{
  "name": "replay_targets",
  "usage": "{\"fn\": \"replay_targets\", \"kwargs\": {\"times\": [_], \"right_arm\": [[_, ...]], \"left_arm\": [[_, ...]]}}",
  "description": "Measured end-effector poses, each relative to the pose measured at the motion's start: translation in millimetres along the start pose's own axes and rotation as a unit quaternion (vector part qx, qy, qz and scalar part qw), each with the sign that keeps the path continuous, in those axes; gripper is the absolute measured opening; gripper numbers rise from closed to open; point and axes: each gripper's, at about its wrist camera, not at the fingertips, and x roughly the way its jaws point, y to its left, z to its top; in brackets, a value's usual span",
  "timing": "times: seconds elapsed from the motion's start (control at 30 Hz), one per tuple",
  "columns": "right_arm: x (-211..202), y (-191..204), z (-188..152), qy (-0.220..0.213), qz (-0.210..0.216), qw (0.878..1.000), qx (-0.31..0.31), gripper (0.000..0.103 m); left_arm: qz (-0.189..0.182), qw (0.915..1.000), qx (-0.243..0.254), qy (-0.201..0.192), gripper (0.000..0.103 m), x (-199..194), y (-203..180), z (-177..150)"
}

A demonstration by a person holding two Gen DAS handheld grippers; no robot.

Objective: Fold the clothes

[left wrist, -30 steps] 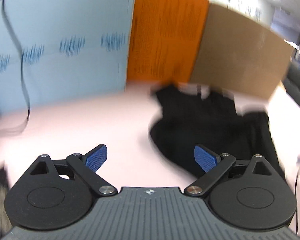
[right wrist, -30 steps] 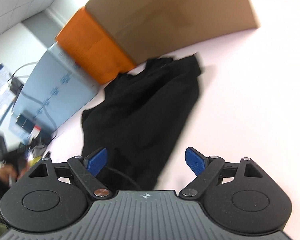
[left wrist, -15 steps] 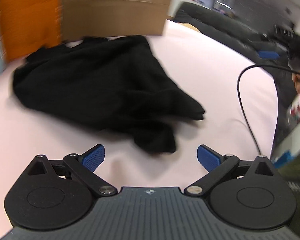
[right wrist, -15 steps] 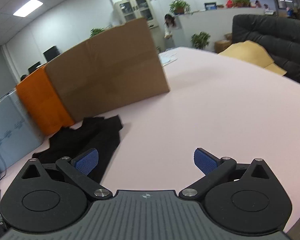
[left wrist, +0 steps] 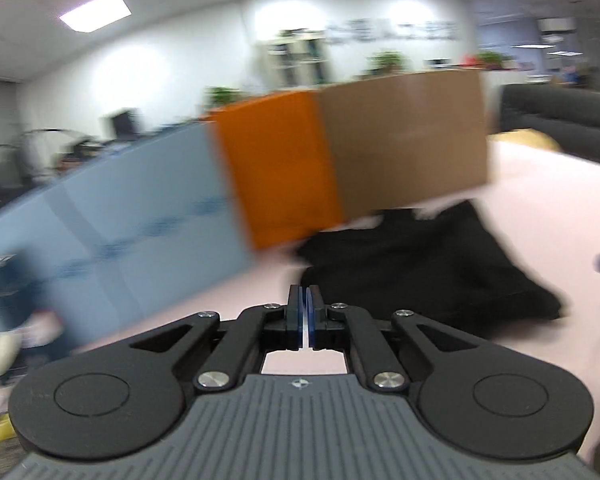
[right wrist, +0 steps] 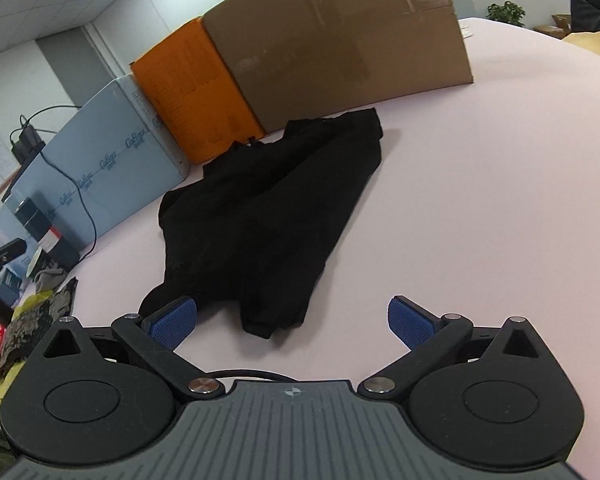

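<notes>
A black garment [right wrist: 272, 216] lies crumpled on the pale pink table [right wrist: 480, 184], its far end near the boxes. My right gripper [right wrist: 292, 320] is open just short of the garment's near tip, nothing between its blue pads. In the blurred left wrist view the same garment [left wrist: 420, 264] lies ahead and to the right. My left gripper [left wrist: 304, 312] is shut with the pads together and nothing between them, held above the table short of the garment's left edge.
A blue box [right wrist: 100, 156], an orange box [right wrist: 192, 88] and a brown cardboard box [right wrist: 340, 36] stand in a row behind the garment. A cable [right wrist: 72, 188] hangs over the blue box. Clutter [right wrist: 28, 312] sits at the table's left edge. A dark sofa [left wrist: 560, 120] stands far right.
My left gripper has gone from wide open to shut and has swung back left, so the boxes fill its view again. My right gripper has swung left and down onto the garment.
</notes>
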Motion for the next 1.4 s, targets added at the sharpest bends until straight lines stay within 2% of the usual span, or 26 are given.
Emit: {"fn": "replay_targets", "kwargs": {"times": [0.03, 0.1, 0.13, 0.17, 0.2, 0.3, 0.5, 0.53, 0.57, 0.63, 0.73, 0.87, 0.97, 1.03, 1.07, 1.13, 1.17, 1.2, 1.3, 1.37, 1.4], "right_arm": [[4.5, 1.0, -0.9, 0.006, 0.006, 1.0, -0.004, 0.103], [13.8, 3.1, -3.4, 0.019, 0.013, 1.0, -0.003, 0.103], [17.4, 4.1, -4.6, 0.024, 0.015, 1.0, -0.001, 0.103], [20.4, 5.2, -5.6, 0.028, 0.017, 0.999, 0.001, 0.103], [24.0, 7.4, -5.9, 0.032, 0.018, 0.999, -0.001, 0.103], [38.1, 15.5, -5.0, 0.053, 0.01, 0.998, -0.022, 0.103], [41.6, 18.6, -6.7, 0.064, 0.006, 0.998, -0.018, 0.103], [39.6, 18.5, -7.5, 0.062, 0.004, 0.998, -0.017, 0.103], [37.0, 17.8, -8.5, 0.057, 0.0, 0.998, -0.015, 0.103], [32.2, 15.1, -10.6, 0.046, -0.007, 0.999, -0.006, 0.103], [30.2, 13.1, -11.6, 0.039, -0.012, 0.999, -0.002, 0.103], [40.5, 21.2, -8.5, 0.048, 0.0, 0.999, -0.02, 0.103], [58.9, 36.3, -6.4, 0.06, 0.01, 0.996, -0.058, 0.103], [74.2, 51.0, -6.4, 0.061, -0.005, 0.992, -0.114, 0.103], [81.5, 57.9, -7.1, 0.061, -0.023, 0.987, -0.148, 0.098], [88.1, 66.8, -6.9, 0.054, -0.056, 0.977, -0.2, 0.053], [80.6, 69.6, -2.2, 0.036, -0.063, 0.975, -0.211, 0.022], [73.0, 72.4, 2.5, 0.019, -0.069, 0.972, -0.222, 0.013], [50.5, 80.6, 16.6, -0.034, -0.089, 0.963, -0.253, 0.013], [22.9, 89.7, 26.8, -0.097, -0.092, 0.952, -0.277, 0.013], [7.0, 93.2, 29.9, -0.133, -0.086, 0.944, -0.289, 0.023]], "left_arm": [[0.012, 0.9999, -0.006, 0.01, 0.005, -5.0, 9.8, -4.4], [-0.006, 0.9989, -0.01, 0.045, 0.029, -3.0, 14.0, -15.8], [-0.023, 0.998, -0.006, 0.059, 0.06, 0.5, 9.2, -21.9], [-0.041, 0.9972, 0.004, 0.062, 0.083, 4.1, -0.6, -27.0], [-0.06, 0.9963, 0.016, 0.059, 0.084, 7.3, -11.1, -31.3], [-0.116, 0.9901, 0.04, 0.068, 0.084, 30.0, -45.9, -40.9], [-0.149, 0.9852, 0.038, 0.076, 0.083, 98.8, -95.2, -39.9], [-0.156, 0.9842, 0.039, 0.074, 0.073, 103.0, -97.3, -39.4], [-0.162, 0.9832, 0.039, 0.076, 0.04, 106.4, -99.9, -38.9], [-0.17, 0.981, 0.038, 0.086, 0.001, 110.7, -103.5, -38.0], [-0.17, 0.9825, 0.024, 0.071, 0.002, 99.4, -95.6, -35.2], [-0.114, 0.9923, 0.001, 0.049, 0.002, 87.0, -61.7, -26.8], [-0.084, 0.9948, -0.026, 0.053, 0.002, 81.0, -34.4, -27.7], [-0.069, 0.9954, -0.029, 0.06, 0.002, 78.8, -24.9, -31.7], [-0.065, 0.9954, -0.029, 0.064, 0.002, 77.7, -23.2, -34.6], [-0.061, 0.9953, -0.031, 0.069, 0.002, 75.4, -21.9, -38.8], [-0.059, 0.9953, -0.033, 0.069, 0.002, 74.0, -21.8, -39.8], [-0.056, 0.9955, -0.034, 0.068, 0.002, 72.4, -21.8, -39.9], [-0.05, 0.9965, -0.037, 0.056, 0.002, 65.7, -19.0, -37.1], [-0.043, 0.9972, -0.033, 0.051, 0.002, 63.8, -16.3, -35.7], [-0.04, 0.9975, -0.029, 0.05, 0.002, 63.3, -14.9, -35.2]]}}
